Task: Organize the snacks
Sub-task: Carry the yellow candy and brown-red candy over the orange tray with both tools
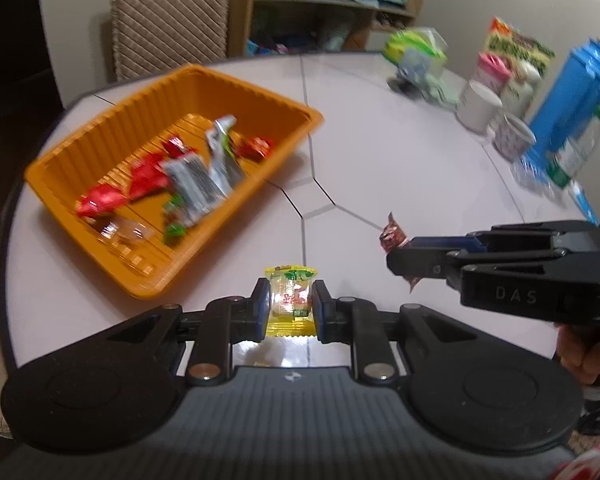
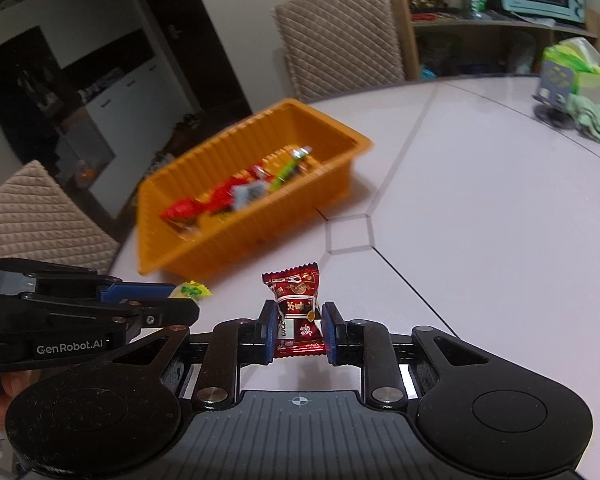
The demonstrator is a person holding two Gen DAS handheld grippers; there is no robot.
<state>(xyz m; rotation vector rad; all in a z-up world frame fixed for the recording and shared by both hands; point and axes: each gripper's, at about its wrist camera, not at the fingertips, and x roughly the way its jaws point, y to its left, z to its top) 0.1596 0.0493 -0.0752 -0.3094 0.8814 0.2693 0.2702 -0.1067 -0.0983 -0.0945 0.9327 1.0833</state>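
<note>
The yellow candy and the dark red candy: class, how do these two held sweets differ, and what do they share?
The yellow candy has a partly clear yellow wrapper with green print; the dark red candy has an opaque dark red one with gold and white print. The yellow candy sits in the left gripper; the dark red candy sits in the right gripper. Both are small, individually wrapped, and clamped outside the orange tray.

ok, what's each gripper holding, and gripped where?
Left gripper: yellow candy packet, across its middle. Right gripper: dark red candy packet, across its lower half.
</note>
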